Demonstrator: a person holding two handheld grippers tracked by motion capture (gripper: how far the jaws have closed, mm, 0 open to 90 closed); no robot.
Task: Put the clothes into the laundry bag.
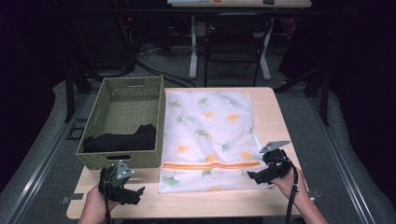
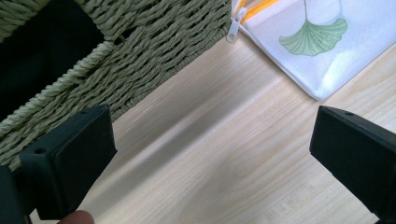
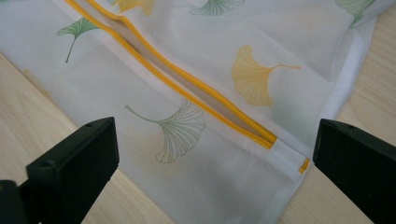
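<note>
A white mesh bag (image 1: 210, 130) printed with green and orange ginkgo leaves lies flat on the table, its orange zipper (image 1: 210, 164) running across near the front. In the right gripper view the zipper (image 3: 187, 88) gapes open. My right gripper (image 1: 258, 170) is open at the bag's right front corner, and in its own view my right gripper (image 3: 210, 144) has the zipper's end between its jaws without touching it. My left gripper (image 1: 136, 196) is open over bare wood in front of the woven basket (image 1: 156, 121); nothing lies between the jaws of my left gripper (image 2: 215, 140). The zipper pull (image 2: 233, 29) lies by the basket's corner.
A black cloth (image 1: 121, 140) lies in the near end of the basket. The basket's woven wall (image 2: 140, 60) rises just beyond the left jaws. The wooden table (image 1: 271, 112) ends close behind the bag. A chair and desk legs stand on the floor beyond.
</note>
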